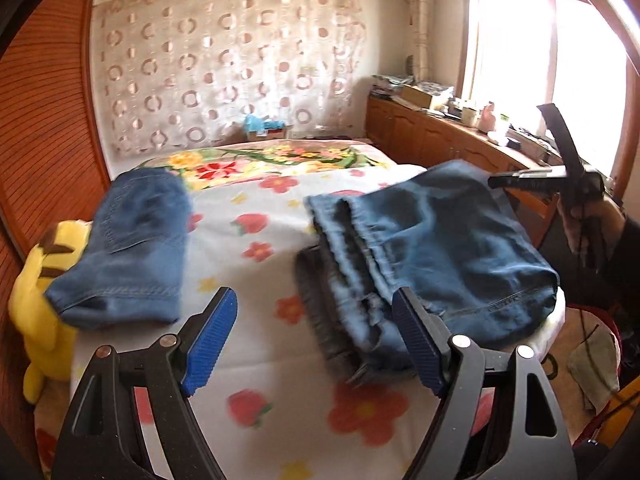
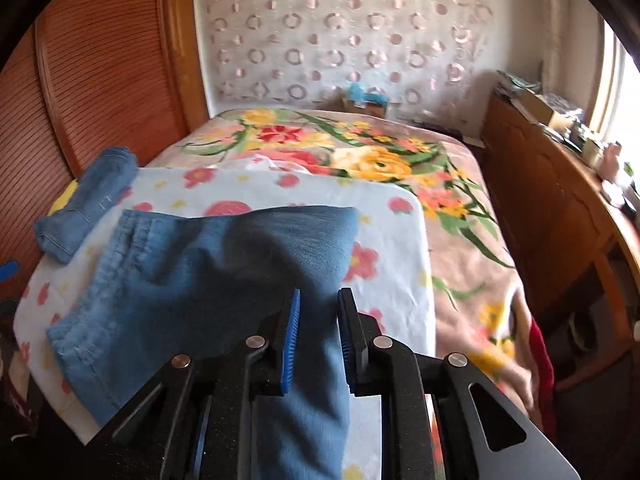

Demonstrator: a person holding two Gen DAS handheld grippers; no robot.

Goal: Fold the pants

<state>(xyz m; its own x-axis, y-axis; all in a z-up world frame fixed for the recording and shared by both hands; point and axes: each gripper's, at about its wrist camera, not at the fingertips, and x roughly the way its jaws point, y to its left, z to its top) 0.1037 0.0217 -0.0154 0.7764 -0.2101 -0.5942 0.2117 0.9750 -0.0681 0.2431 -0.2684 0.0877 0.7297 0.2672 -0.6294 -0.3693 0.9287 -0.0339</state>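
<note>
Blue jeans [image 2: 208,264], partly folded, are seen lying on a white flowered blanket [image 2: 392,280] spread over the bed; the hems lie at the left in the right wrist view. A second, already folded pair of jeans [image 1: 128,248] is found at the blanket's far-left edge, resting partly on a yellow plush toy [image 1: 36,304].

Left gripper [image 1: 316,340]: jaws spread wide, nothing between them, held above the blanket.

Right gripper [image 2: 318,340]: jaws narrowly parted, denim visible between the pads; pad contact cannot be told.
</note>
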